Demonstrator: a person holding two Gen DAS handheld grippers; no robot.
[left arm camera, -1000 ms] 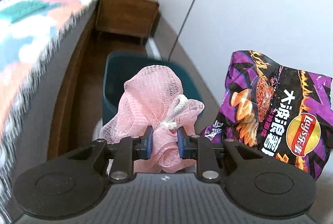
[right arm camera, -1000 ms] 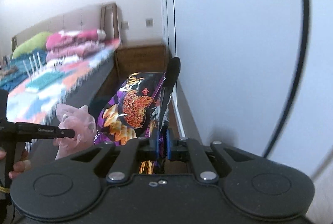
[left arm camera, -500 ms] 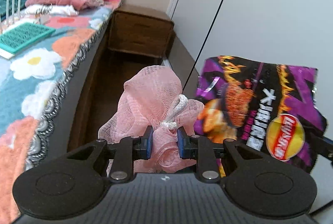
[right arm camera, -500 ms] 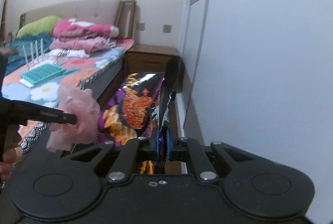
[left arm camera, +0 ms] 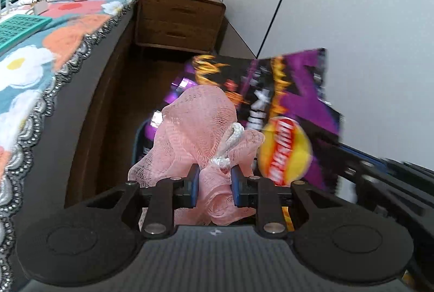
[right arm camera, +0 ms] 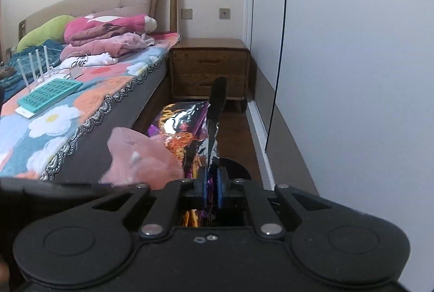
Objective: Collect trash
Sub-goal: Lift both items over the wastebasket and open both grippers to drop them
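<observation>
A pink mesh bath puff (left arm camera: 200, 140) with a white cord hangs in my left gripper (left arm camera: 214, 184), whose blue pads are shut on it. Right behind it is a purple chip bag (left arm camera: 287, 107), held up by my right gripper (right arm camera: 210, 184), which is shut on the bag's edge (right arm camera: 190, 129). The puff (right arm camera: 141, 156) also shows at the lower left of the right wrist view, beside the bag. A sliver of the dark bin rim (left arm camera: 137, 140) shows under the puff; most of the bin is hidden.
A bed with a flowered cover (left arm camera: 40, 53) runs along the left. A wooden nightstand (left arm camera: 179, 20) stands at the far end of the narrow floor strip. White wardrobe doors (left arm camera: 352, 7) close off the right side.
Both grippers have moved forward along the gap between bed and wardrobe. The chip bag has swung left, now behind the puff. The bin has dropped almost out of sight.
</observation>
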